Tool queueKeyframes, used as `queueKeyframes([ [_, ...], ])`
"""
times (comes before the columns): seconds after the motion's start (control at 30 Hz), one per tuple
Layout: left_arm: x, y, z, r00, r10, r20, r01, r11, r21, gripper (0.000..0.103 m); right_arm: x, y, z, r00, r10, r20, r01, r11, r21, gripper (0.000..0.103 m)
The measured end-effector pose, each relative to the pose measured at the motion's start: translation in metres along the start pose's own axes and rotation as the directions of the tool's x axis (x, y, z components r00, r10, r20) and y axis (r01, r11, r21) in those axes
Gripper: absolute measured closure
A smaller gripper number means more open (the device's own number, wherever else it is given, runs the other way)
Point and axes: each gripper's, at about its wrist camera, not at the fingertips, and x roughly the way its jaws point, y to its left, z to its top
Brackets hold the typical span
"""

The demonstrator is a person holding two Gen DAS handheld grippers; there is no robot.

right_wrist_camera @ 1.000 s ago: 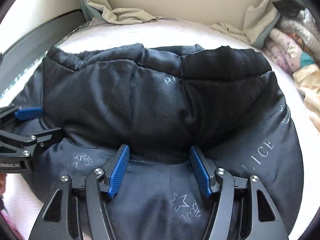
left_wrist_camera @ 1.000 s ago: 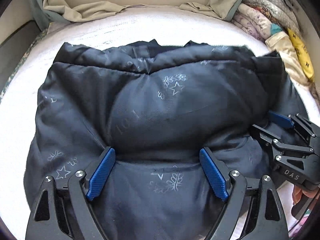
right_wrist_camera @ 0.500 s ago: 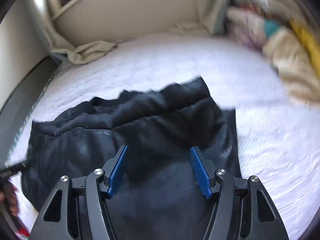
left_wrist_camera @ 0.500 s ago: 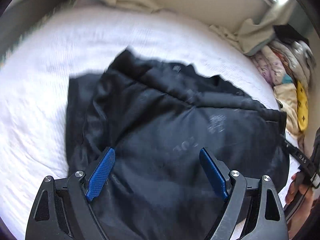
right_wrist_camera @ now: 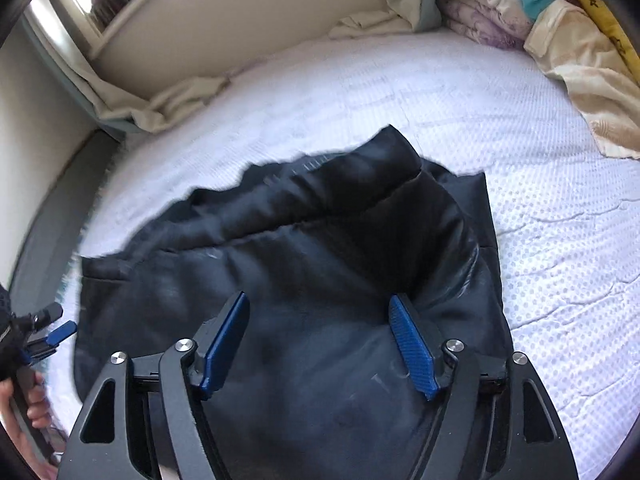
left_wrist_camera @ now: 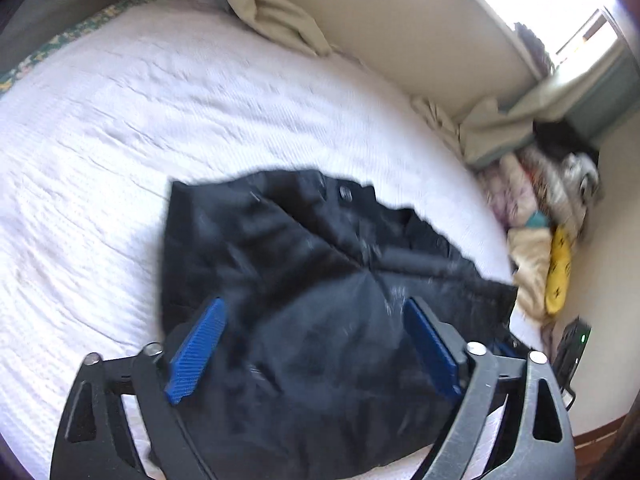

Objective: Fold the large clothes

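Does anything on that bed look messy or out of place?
The dark padded jacket lies as a lumpy bundle on the white textured bedspread, its far edges ragged rather than squared. A heap of unfolded pale and yellow clothes crowds the bed's corner. Nothing looks torn or spilled.

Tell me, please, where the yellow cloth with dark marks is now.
In the left wrist view, the yellow cloth with dark marks lies at the right edge of the white bed, on the pile of folded clothes by the wall.

Faint pale letters show on the black padded jacket [right_wrist_camera: 312, 280] at five o'clock, too blurred to read.
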Motion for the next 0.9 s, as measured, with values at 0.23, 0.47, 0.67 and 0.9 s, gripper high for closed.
queueKeyframes([
  [0.23,0.005,0.064,-0.005,0.995,-0.056,-0.087,0.035,0.973,-0.23,0.007,-0.033,0.005,-0.001,0.998,0.055,0.03,-0.055,0.998,-0.007,0.028],
  [0.47,0.031,0.097,-0.028,0.977,-0.108,-0.183,0.038,0.936,-0.349,0.007,-0.045,0.019,-0.008,0.996,0.09,0.018,-0.09,0.996,-0.024,0.028],
  [0.67,0.058,0.106,-0.057,0.937,-0.271,-0.221,0.142,0.873,-0.467,0.004,-0.047,0.027,-0.012,0.994,0.112,-0.002,-0.112,0.993,-0.03,0.027],
  [0.9,0.066,0.102,-0.071,0.922,-0.355,-0.152,0.233,0.826,-0.514,0.002,-0.046,0.025,-0.011,0.991,0.135,-0.01,-0.135,0.991,-0.011,0.027],
])
